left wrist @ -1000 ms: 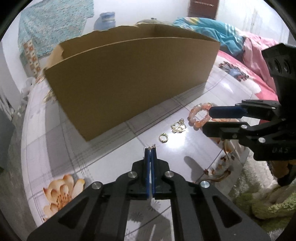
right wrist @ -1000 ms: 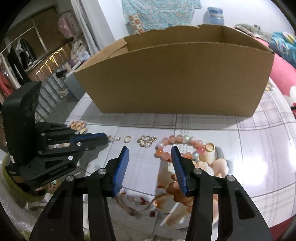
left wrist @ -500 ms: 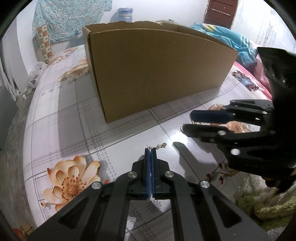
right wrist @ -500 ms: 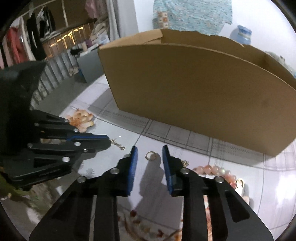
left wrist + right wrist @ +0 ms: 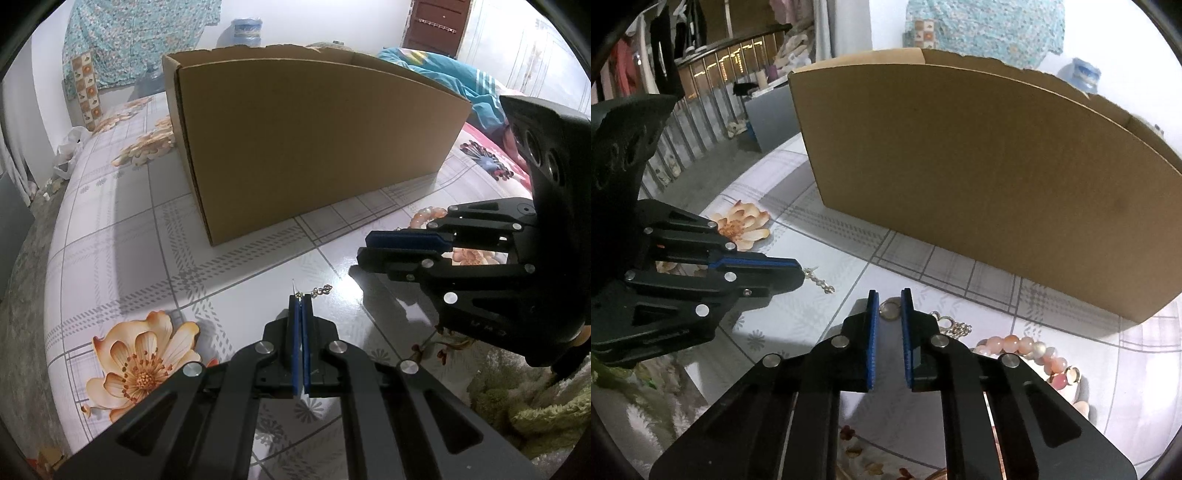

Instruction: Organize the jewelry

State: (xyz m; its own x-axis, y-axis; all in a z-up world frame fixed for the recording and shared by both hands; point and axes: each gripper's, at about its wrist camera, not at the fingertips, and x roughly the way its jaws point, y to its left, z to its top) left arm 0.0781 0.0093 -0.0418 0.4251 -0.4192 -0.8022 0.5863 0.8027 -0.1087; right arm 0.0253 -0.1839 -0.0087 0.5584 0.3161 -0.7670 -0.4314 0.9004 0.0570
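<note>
Right tool [image 5: 889,308] partly open, straddling gold ring [image 5: 889,310] at lower centre (nothing gripped yet). Left tool [image 5: 300,301] pinched on chain earring [image 5: 320,290], dangling right. Cardboard box [image 5: 979,192] beyond, upper frame.

water jug [image 5: 246,32], teal blanket [image 5: 454,79]

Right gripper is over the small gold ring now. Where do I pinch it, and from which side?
Come straight down with the right gripper, one pad outside each rim of the ring. It lies flat on the table, so only its thin edges offer a hold. The jaws already straddle it, slightly open.
</note>
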